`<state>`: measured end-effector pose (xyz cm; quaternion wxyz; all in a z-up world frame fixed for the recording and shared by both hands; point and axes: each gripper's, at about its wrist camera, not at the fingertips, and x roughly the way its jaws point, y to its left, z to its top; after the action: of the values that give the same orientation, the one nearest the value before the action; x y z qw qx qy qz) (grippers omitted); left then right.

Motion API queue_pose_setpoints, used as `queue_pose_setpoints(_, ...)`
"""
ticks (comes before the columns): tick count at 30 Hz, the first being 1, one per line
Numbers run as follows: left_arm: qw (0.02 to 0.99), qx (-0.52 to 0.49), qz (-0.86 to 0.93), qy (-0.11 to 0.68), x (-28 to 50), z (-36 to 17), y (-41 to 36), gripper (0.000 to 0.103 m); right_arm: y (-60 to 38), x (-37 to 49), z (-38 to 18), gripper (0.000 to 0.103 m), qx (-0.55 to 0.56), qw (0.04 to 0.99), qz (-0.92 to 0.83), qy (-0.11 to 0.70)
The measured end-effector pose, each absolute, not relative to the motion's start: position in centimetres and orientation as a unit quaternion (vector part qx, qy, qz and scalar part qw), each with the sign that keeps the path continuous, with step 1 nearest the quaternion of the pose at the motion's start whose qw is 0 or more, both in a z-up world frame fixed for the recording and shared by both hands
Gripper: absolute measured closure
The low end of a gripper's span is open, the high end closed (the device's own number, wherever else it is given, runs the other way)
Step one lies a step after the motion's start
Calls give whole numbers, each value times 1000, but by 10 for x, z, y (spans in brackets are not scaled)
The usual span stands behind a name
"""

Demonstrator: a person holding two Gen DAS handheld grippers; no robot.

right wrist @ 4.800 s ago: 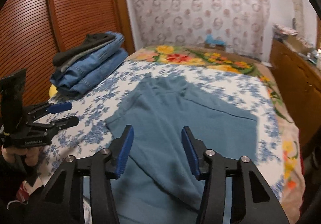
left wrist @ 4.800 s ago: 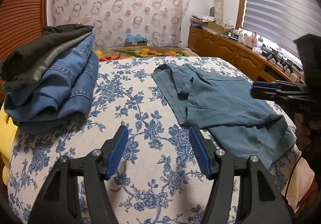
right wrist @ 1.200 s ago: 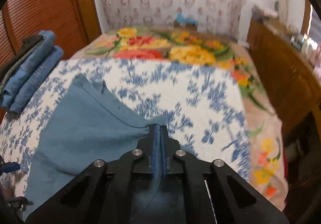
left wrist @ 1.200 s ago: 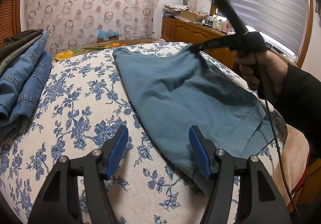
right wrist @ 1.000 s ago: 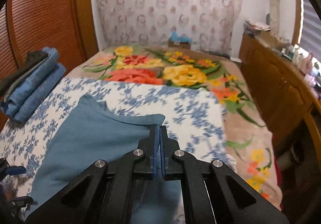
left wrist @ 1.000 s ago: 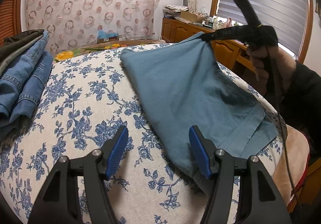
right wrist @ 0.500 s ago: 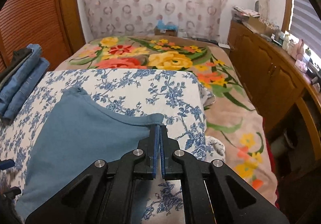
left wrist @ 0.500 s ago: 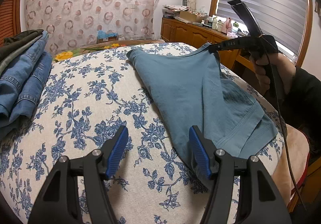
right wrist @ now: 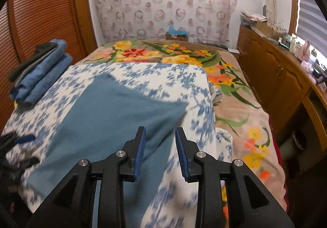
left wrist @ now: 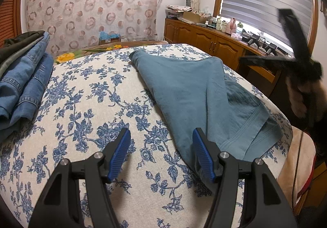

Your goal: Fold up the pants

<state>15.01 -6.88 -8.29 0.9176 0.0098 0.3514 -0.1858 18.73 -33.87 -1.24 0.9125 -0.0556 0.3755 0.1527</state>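
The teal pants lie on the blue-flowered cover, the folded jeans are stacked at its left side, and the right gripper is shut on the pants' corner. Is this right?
Not quite. The right gripper is open and grips nothing: its jaws have just been opening, and the right wrist view shows the teal pants lying free. The pants do lie on the blue-flowered cover, with the folded jeans at its left.

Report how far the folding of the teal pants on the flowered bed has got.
Done: the teal cotton pants lie folded over on the blue-flowered bedspread, one layer over the waistband end. In hand: nothing; the right gripper has just been opening with no cloth between its pads, and the left gripper hangs open above the bedspread. Left, probably: another fold, then onto the stack of folded blue jeans.
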Motion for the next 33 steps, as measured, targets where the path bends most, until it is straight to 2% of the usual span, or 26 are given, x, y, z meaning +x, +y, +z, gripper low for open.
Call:
queue_pose_setpoints(14, 918, 22, -185, 351, 137, -75, -72, 41, -320, 96, -24, 73, -66, 918, 163, 355)
queue_pose_setpoints(25, 912, 22, -215, 348, 94, -71, -78, 41, -323, 88, -35, 73, -35, 914, 170, 367)
queue_pose_setpoints(33, 902, 48, -219, 368, 92, -82, -92, 41, -323, 93, -43, 73, -21, 909, 174, 377)
